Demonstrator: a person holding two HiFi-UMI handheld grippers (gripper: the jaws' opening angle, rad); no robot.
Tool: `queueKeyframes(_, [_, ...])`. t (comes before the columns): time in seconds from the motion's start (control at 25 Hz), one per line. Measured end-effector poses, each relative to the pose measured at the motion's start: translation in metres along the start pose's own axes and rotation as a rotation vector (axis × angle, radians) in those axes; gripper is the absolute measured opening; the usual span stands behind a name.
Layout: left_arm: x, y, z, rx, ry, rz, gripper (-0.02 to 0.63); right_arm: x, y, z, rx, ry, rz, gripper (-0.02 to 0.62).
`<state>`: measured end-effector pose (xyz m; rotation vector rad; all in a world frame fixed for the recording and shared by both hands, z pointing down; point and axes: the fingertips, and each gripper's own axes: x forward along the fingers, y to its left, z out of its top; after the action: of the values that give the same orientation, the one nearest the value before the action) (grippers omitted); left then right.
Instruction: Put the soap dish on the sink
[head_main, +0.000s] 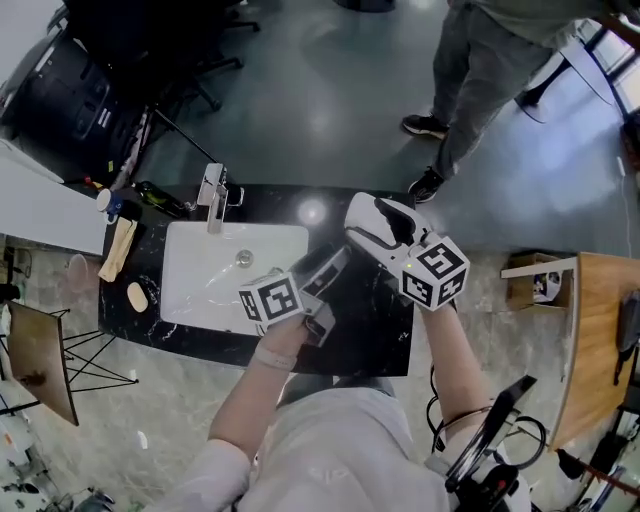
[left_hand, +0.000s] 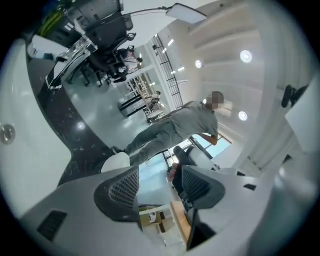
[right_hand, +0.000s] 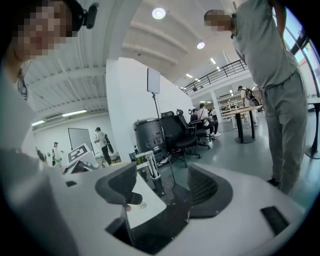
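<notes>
On the black counter (head_main: 370, 330), left of the white sink (head_main: 195, 270), lie a tan wooden slat piece (head_main: 118, 250) and a small pale oval piece (head_main: 137, 296); which of them is the soap dish I cannot tell. Both grippers hang above the counter's right half, far from those pieces. My left gripper (head_main: 332, 265) (left_hand: 160, 187) points up and to the right, open, with nothing between its fingers. The right gripper (head_main: 358, 216) (right_hand: 162, 187) points toward the faucet (right_hand: 150, 172), open and empty too.
A chrome faucet (head_main: 212, 193) stands behind the basin, and a dark bottle (head_main: 160, 198) lies at the counter's back left. A person in grey (head_main: 480, 70) stands beyond the counter. Office chairs (head_main: 190, 50) are at the back left, and a wooden table (head_main: 600, 340) at the right.
</notes>
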<state>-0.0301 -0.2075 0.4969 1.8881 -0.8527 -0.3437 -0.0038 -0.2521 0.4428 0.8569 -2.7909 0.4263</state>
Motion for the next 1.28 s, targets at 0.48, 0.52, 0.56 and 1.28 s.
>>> queueKeyframes(0.48, [-0.093, -0.101, 0.036, 0.328, -0.167, -0.101, 0.182, -0.041, 0.09, 0.051, 0.1, -0.223, 0.076, 0.204])
queueKeyframes(0.52, [-0.1, -0.105, 0.037, 0.342, -0.175, -0.102, 0.17, -0.044, 0.096, 0.052, 0.107, -0.234, 0.083, 0.198])
queueKeyframes(0.56, [-0.107, -0.11, 0.037, 0.358, -0.179, -0.101, 0.161, -0.046, 0.102, 0.054, 0.112, -0.244, 0.091, 0.192])
queueKeyframes(1.28, [-0.167, -0.12, 0.01, 0.398, -0.234, -0.13, 0.029, -0.066, 0.174, 0.044, 0.204, -0.345, 0.179, 0.135])
